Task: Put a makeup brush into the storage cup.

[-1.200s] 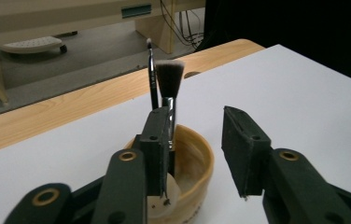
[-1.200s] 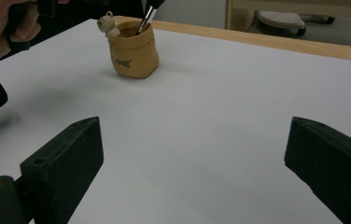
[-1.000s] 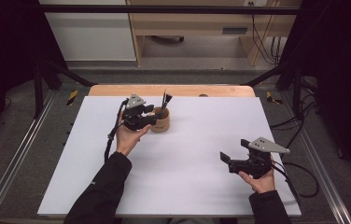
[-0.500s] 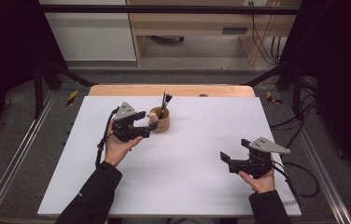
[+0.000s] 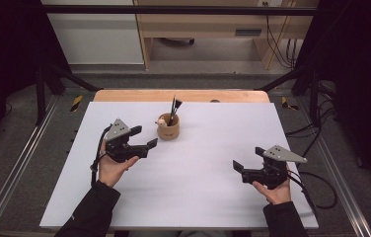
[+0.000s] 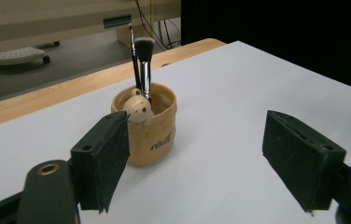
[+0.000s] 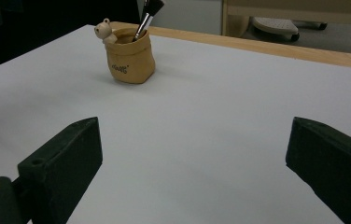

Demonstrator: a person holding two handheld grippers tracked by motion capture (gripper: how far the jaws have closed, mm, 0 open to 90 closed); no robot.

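Toward the far middle of the white table [image 5: 183,197] stands the tan brush pot [image 5: 167,129], a small bear figure [image 6: 136,109] on its rim and two makeup brushes [image 6: 143,60] upright inside; your left gripper [image 5: 143,138] sits just beside it, jaws spread wide and holding nothing. If you mean to take a brush, come in above the rim and close on one handle alone, pulling straight up so the light pot doesn't tip. Your right gripper [image 5: 237,167] waits well apart, wide and empty too; bring it over to steady the pot.
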